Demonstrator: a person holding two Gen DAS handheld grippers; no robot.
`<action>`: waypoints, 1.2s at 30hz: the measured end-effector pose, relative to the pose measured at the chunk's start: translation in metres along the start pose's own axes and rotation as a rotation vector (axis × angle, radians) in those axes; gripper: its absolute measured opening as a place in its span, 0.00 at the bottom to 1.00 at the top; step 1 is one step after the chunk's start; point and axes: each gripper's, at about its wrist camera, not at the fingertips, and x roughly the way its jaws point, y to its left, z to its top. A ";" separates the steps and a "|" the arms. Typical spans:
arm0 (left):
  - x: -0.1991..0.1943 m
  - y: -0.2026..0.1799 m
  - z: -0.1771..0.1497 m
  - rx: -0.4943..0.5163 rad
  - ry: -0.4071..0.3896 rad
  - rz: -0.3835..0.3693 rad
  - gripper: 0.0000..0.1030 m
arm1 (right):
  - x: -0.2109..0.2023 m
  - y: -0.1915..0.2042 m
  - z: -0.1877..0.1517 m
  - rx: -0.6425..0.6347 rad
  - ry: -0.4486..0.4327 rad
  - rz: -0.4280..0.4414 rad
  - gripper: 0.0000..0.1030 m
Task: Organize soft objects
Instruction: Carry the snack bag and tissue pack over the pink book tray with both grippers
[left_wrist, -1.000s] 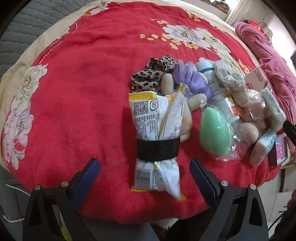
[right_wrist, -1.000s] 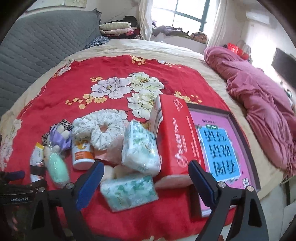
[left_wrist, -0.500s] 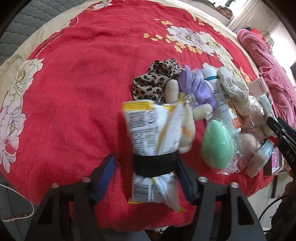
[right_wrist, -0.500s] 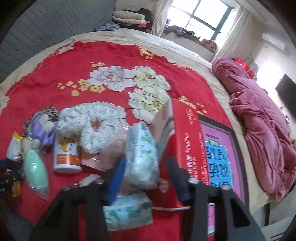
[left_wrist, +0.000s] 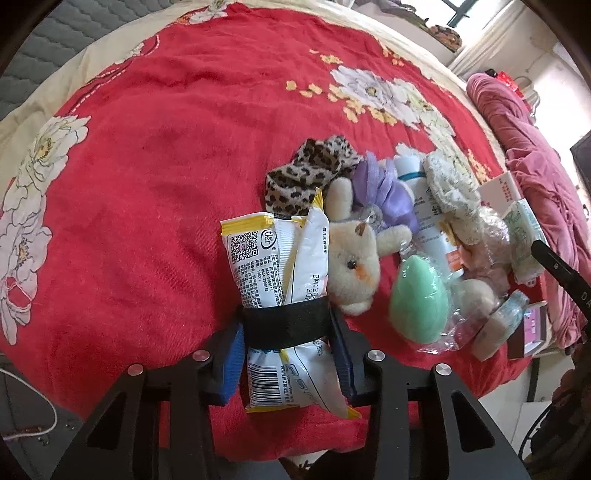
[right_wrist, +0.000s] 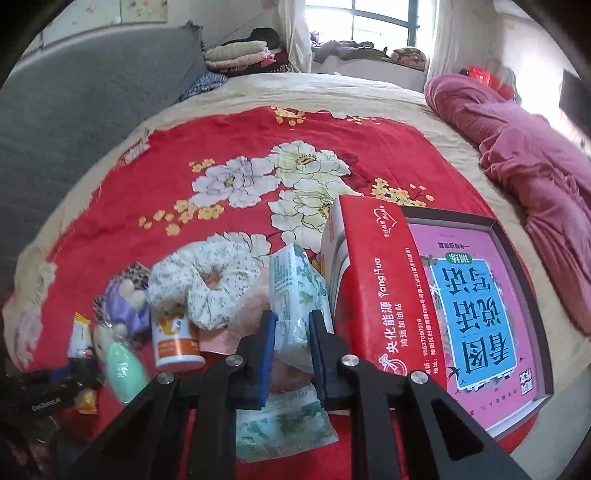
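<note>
on the bed: a red blanket (left_wrist: 155, 177) with big white flowers, and a row of small things near its front edge.
left gripper (left_wrist: 286, 360): its blue fingers (left_wrist: 229, 360) press on both sides of the snack pack (left_wrist: 282, 295), right at the black band around its middle.
snack pack: white and yellow, lying long-ways on the blanket, with its low end between the fingers.
right gripper (right_wrist: 291, 354): its fingers (right_wrist: 266, 350) squeeze the tissue pack (right_wrist: 297, 295) from both sides.
tissue pack: white with green leaves, standing up between the red box (right_wrist: 376, 291) and the white scrunchie (right_wrist: 205, 282).
second tissue pack (right_wrist: 280, 424): lies flat under the right gripper, close to the blanket's front edge.
bunny (left_wrist: 352, 258): a cream soft toy, touching the right side of the snack pack.
purple cloth (left_wrist: 384, 188): just behind the bunny.
leopard scrunchie (left_wrist: 306, 173): just behind the snack pack, beside the purple cloth.
green sponge (left_wrist: 419, 299): egg shaped, in a clear bag, right of the bunny.
bottle (right_wrist: 173, 339): white and orange, standing beside the white scrunchie.
white scrunchie: leans partly on the bottle.
red box: stands on its side, leaning on the pink book (right_wrist: 476, 306).
pink book: lies flat at the right side of the blanket.
pink quilt (right_wrist: 532, 162): bunched up far to the right on the bed.
</note>
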 end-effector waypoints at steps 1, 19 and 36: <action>-0.003 0.000 0.000 0.002 -0.004 -0.008 0.42 | -0.003 -0.002 0.001 0.015 -0.007 0.013 0.18; -0.079 -0.082 0.014 0.167 -0.113 -0.071 0.42 | -0.076 -0.031 0.017 0.121 -0.075 0.081 0.18; -0.092 -0.232 -0.001 0.439 -0.083 -0.151 0.42 | -0.147 -0.135 -0.006 0.289 -0.130 -0.012 0.18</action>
